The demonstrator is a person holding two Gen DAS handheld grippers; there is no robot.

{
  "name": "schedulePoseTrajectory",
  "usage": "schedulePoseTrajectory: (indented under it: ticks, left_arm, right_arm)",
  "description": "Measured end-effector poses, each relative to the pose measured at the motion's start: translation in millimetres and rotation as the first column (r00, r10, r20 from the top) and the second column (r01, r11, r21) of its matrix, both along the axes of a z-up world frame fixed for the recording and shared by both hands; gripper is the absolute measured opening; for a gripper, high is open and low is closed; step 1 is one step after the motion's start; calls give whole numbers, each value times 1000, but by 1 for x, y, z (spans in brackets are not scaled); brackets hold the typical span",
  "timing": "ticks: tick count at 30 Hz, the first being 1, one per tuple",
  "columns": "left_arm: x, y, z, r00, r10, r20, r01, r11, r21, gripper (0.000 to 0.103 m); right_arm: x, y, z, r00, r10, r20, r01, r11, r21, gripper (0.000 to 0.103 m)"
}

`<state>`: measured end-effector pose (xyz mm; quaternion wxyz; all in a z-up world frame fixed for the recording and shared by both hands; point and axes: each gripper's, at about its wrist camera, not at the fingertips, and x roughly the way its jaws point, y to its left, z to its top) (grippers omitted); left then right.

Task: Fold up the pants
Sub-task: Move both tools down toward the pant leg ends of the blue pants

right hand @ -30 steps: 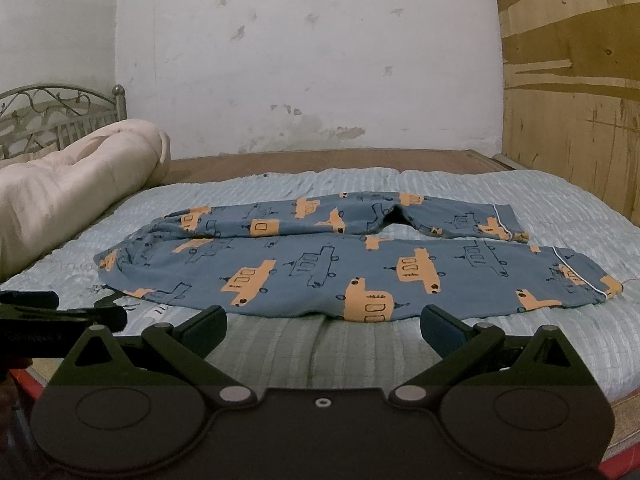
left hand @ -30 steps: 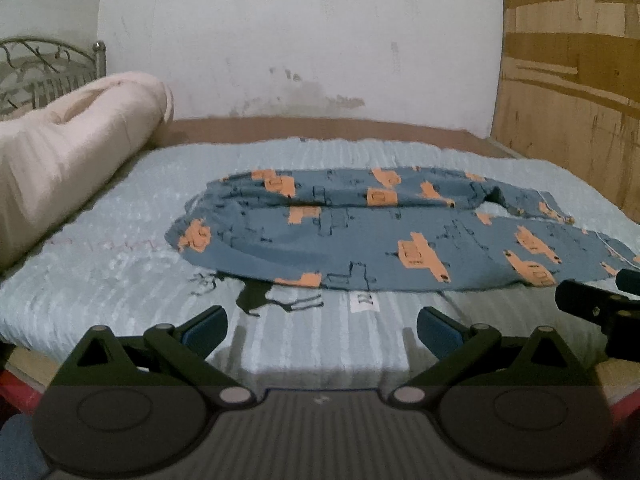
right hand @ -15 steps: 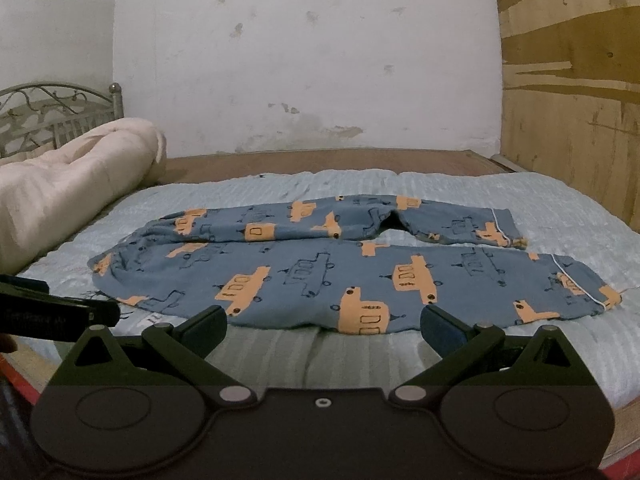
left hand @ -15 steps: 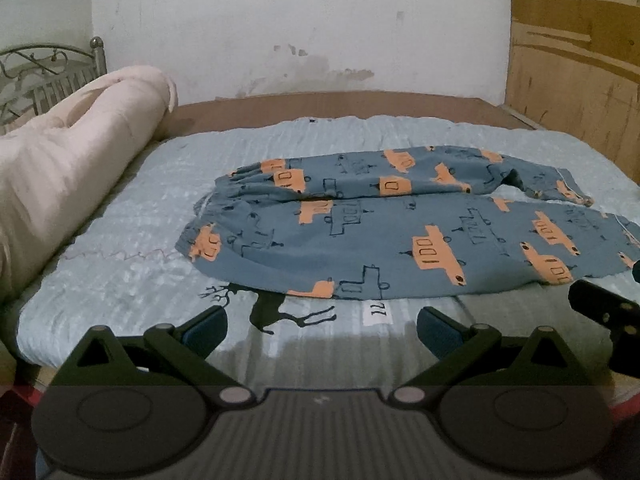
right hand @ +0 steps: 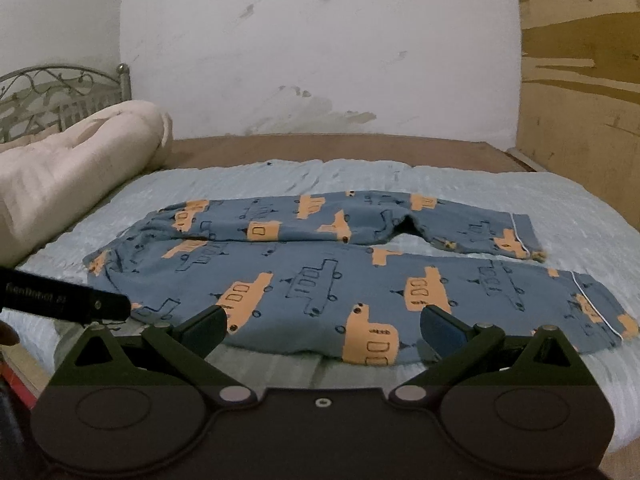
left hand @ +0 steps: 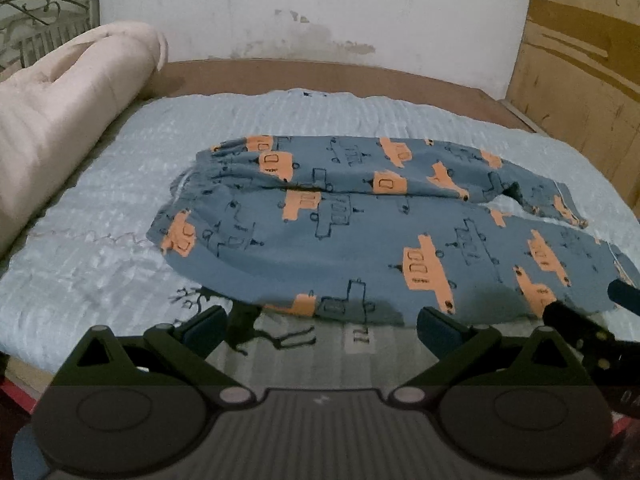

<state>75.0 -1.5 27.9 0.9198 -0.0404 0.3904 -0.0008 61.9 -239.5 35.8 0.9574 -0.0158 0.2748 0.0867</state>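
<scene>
The pants (right hand: 320,272) lie flat on the bed (right hand: 460,184), legs side by side. Your left gripper (left hand: 320,330) and right gripper (right hand: 322,330) are both wide open, holding nothing, near its front edge.

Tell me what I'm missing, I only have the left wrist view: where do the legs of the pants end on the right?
Observer: The right wrist view shows both ends. The near leg's cuff lies flat on the bedspread and reaches further right than the far leg's cuff.
Operator: Is the right gripper holding any cloth?
Observer: No. The right gripper has its jaws open and empty, at the near edge of the pants.
Operator: Any trim to line the cuffs up by?
Observer: Yes, a thin white piping line runs across each cuff.
</scene>
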Motion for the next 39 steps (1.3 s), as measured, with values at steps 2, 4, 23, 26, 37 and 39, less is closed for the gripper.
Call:
schedulePoseTrajectory:
  ticks: [2, 4, 23, 26, 37, 39]
  left_arm:
    - [4, -1, 3, 1000, -2, 12, 2, 1000, 23, 102]
    - [9, 0, 6, 1000, -2, 24, 2, 1000, 19, 102]
    - [51, 16, 25, 969, -117, 217, 154, 974, -164, 102]
    - [61, 12, 29, 965, -167, 202, 187, 979, -85, 102]
    - [115, 22, 28, 962, -205, 178, 171, 967, 187, 102]
    - [131, 28, 26, 967, -193, 165, 160, 968, 194, 102]
  right_arm:
    - [5, 2, 1, 1000, 9, -1, -9, 1000, -4, 102]
    - [10, 2, 3, 1000, 15, -1, -15, 1000, -7, 102]
    - [67, 1, 23, 1000, 26, 8, -26, 999, -45, 102]
    - [74, -2, 23, 999, 31, 34, -29, 999, -38, 102]
    - [128, -29, 9, 979, 189, 74, -187, 982, -30, 102]
    - [146, -36, 6, 978, 207, 34, -207, 978, -3, 102]
